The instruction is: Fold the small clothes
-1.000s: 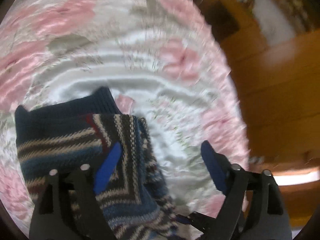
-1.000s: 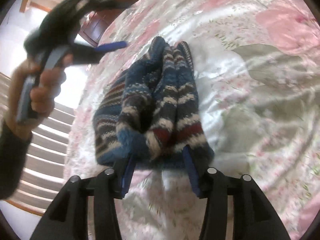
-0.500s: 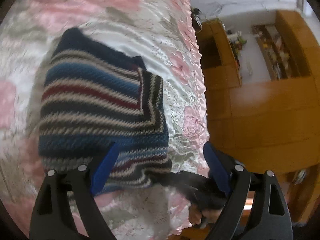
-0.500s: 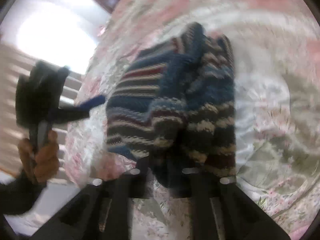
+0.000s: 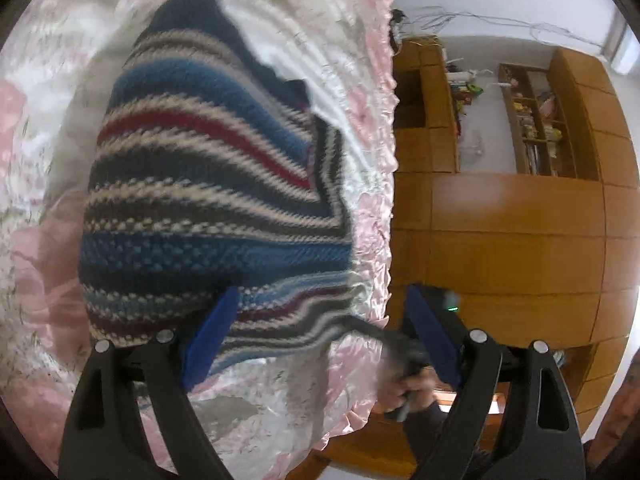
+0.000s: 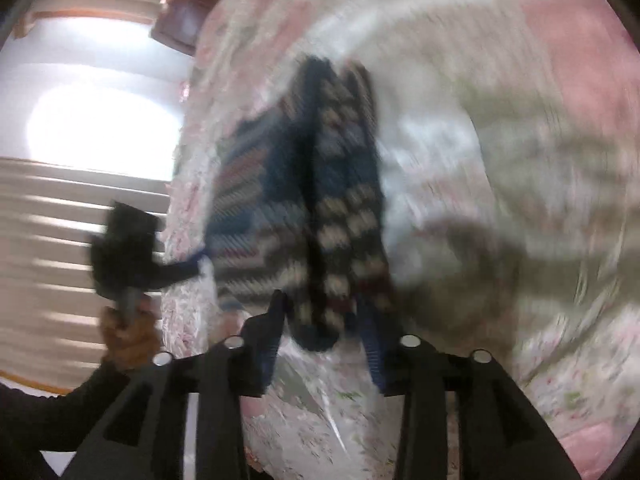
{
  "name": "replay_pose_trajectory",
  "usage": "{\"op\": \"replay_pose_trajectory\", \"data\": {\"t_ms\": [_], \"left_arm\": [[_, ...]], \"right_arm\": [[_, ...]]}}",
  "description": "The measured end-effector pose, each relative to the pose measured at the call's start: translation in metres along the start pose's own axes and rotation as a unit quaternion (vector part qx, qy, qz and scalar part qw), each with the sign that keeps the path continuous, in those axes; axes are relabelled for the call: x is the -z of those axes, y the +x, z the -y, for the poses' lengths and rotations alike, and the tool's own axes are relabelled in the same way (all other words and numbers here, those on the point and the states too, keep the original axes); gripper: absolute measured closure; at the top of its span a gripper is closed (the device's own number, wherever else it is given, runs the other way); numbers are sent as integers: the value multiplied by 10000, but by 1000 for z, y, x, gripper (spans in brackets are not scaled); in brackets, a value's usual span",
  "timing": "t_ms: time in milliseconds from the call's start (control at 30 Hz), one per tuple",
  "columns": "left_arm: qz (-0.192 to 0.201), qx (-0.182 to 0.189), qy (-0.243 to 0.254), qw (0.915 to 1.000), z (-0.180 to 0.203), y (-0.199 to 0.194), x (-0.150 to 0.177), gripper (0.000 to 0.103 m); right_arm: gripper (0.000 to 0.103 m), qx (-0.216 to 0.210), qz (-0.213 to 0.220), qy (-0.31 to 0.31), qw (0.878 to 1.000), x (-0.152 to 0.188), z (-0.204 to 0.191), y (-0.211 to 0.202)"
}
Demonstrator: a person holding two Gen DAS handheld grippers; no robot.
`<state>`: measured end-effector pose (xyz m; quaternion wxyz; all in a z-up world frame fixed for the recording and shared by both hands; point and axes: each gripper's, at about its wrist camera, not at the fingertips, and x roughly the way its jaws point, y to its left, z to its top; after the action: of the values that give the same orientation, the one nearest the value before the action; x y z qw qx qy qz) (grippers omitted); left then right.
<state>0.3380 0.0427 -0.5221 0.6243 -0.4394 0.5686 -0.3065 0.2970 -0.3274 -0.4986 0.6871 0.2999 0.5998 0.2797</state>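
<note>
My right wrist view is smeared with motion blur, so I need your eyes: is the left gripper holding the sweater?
Observer: No. The left gripper is open, jaws wide apart, nothing clamped.
Operator: Where do its pads sit?
Observer: One blue pad overlaps the near hem of the striped sweater; the other hangs past the bed edge.
Operator: How close is the sweater to that edge?
Observer: Its corner nearly reaches the ruffled edge of the pink bedspread; wooden cabinets lie beyond.
</note>
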Motion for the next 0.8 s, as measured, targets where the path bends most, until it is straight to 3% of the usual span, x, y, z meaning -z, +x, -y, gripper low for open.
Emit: {"op": "replay_pose_trajectory", "data": {"t_ms": [167, 267, 300, 333, 367, 400, 467, 567, 733, 800], "left_arm": [[-72, 216, -238, 9995, -15, 9, -2, 18], [-176, 260, -193, 9993, -14, 14, 1, 17], [-180, 275, -178, 9993, -13, 13, 2, 17], [-185, 371, -184, 9990, -10, 12, 3, 17], [-173, 495, -178, 9985, -6, 10, 4, 17], [-119, 650, -141, 9977, -3, 5, 6, 16], [-99, 810, -99, 9966, 0, 0, 10, 14], [-308, 673, -230, 9970, -15, 9, 20, 14], [-319, 674, -527, 9958, -36, 12, 32, 14], [-306, 673, -619, 9953, -43, 12, 36, 14]], "right_arm": [[48, -53, 48, -38, 10000, -48, -25, 17], [39, 72, -158, 45, 9998, -74, -33, 47], [54, 103, -221, 54, 9997, -75, -33, 51], [78, 39, -284, 72, 9996, -79, -33, 56], [91, -110, -334, 85, 9993, -79, -33, 55], [91, -23, -209, 9, 9998, -82, -35, 50], [92, 240, -13, 169, 9996, -87, -20, 42], [92, 655, -163, 500, 9965, -82, 14, 51], [89, 623, -67, 266, 9977, -84, -3, 52], [69, 560, 3, 40, 9984, -93, -17, 50]]}}
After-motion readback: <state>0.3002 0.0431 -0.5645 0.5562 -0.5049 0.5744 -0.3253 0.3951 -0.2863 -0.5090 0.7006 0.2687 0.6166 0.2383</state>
